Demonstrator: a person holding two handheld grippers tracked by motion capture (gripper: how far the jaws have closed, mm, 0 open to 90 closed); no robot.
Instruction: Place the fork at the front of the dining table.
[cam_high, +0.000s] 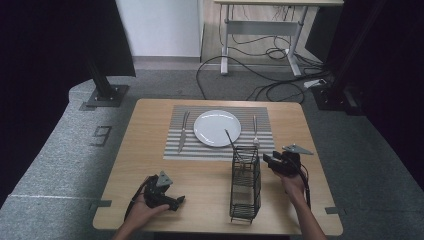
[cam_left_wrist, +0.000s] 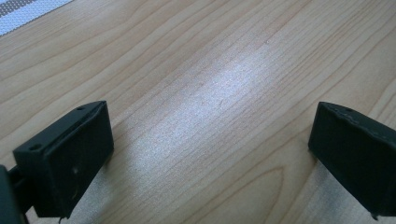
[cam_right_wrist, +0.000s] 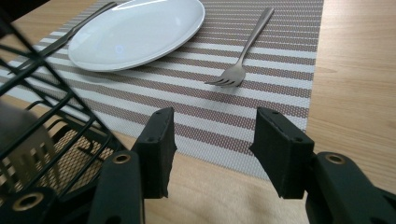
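Wooden table on grey carpet, cables on the floor beyond. We see a striped mat at the far middle carrying a white plate, a knife to its left and a fork to its right, tines toward us. A black wire rack stands upright near the front, just off the mat's near edge, with a thin utensil leaning out of its top.

Left gripper rests low at the front left, hand behind it, jaws wide apart over bare wood, empty. Right gripper hovers just right of the rack's top, pointing left toward it; its jaws stand apart, holding nothing.
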